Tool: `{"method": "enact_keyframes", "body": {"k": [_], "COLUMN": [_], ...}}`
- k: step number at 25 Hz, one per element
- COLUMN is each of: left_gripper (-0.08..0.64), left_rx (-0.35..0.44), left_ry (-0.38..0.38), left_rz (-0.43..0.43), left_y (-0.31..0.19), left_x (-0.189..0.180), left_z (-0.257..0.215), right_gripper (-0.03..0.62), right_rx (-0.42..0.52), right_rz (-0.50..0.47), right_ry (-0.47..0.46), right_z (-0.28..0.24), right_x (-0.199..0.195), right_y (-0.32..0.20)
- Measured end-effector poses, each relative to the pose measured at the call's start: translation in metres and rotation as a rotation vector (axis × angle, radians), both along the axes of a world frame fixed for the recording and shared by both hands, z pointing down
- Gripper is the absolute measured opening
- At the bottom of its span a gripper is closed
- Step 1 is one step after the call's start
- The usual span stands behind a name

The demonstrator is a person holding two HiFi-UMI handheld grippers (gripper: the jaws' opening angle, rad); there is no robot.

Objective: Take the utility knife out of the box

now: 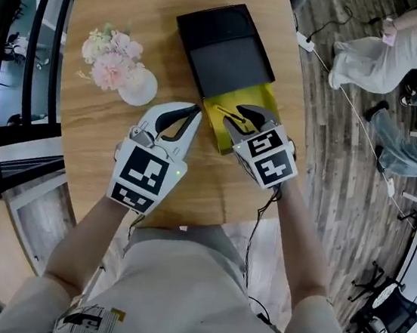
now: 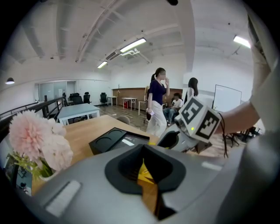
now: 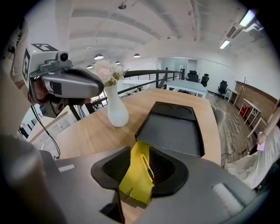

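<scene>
A black box (image 1: pixel 227 50) lies on the round wooden table, its yellow inner tray (image 1: pixel 216 123) slid out toward me. The utility knife (image 1: pixel 229 114), thin, yellow and black, lies in that tray. My right gripper (image 1: pixel 246 120) hangs over the tray with its jaws open. In the right gripper view the tray (image 3: pixel 133 183) and knife (image 3: pixel 146 168) show between them, untouched. My left gripper (image 1: pixel 192 114) sits just left of the tray, pointing at its near corner. Its jaws stand a narrow gap apart with nothing in them (image 2: pixel 146 175).
A white vase of pink flowers (image 1: pixel 122 71) stands left of the box, close to the left gripper. The table edge curves past the box on the right; beyond it people (image 1: pixel 383 55) sit on the floor. A dark railing (image 1: pixel 9 59) runs along the left.
</scene>
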State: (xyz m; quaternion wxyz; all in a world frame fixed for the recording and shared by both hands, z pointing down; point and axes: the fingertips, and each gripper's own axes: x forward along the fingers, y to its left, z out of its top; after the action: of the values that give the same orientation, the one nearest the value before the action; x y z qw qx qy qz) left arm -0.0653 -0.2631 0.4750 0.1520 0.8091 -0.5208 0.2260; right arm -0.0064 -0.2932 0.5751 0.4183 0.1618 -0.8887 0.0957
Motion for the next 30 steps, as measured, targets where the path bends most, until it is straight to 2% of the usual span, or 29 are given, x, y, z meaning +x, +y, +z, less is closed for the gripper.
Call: {"method": "enact_keyframes", "body": {"k": [9, 16, 22, 30], "left_gripper": [0.003, 0.003, 0.003, 0.003], "left_rx": [-0.099, -0.148, -0.169, -0.193], "left_ry": [0.025, 0.034, 0.038, 0.021], "left_rz": [0.014, -0.023, -0.03, -0.036], "left_y": [-0.01, -0.01, -0.006, 0.005], "left_x": [0.006, 0.004, 0.006, 0.007], "left_z": [0.05, 0.085, 0.096, 0.105], "right_gripper": [0.138, 0.13, 0.107, 0.069], "right_rx": [0.015, 0.006, 0.006, 0.022], "right_rz": [-0.082, -0.156, -0.18, -0.161], "right_ry": [0.165, 0.242, 0.276, 0.252], "right_z": [0.075, 0.112, 0.124, 0.119], "right_x": [0.009, 0.013, 0.016, 0.016], "right_y": [-0.017, -0.015, -0.011, -0.01]}}
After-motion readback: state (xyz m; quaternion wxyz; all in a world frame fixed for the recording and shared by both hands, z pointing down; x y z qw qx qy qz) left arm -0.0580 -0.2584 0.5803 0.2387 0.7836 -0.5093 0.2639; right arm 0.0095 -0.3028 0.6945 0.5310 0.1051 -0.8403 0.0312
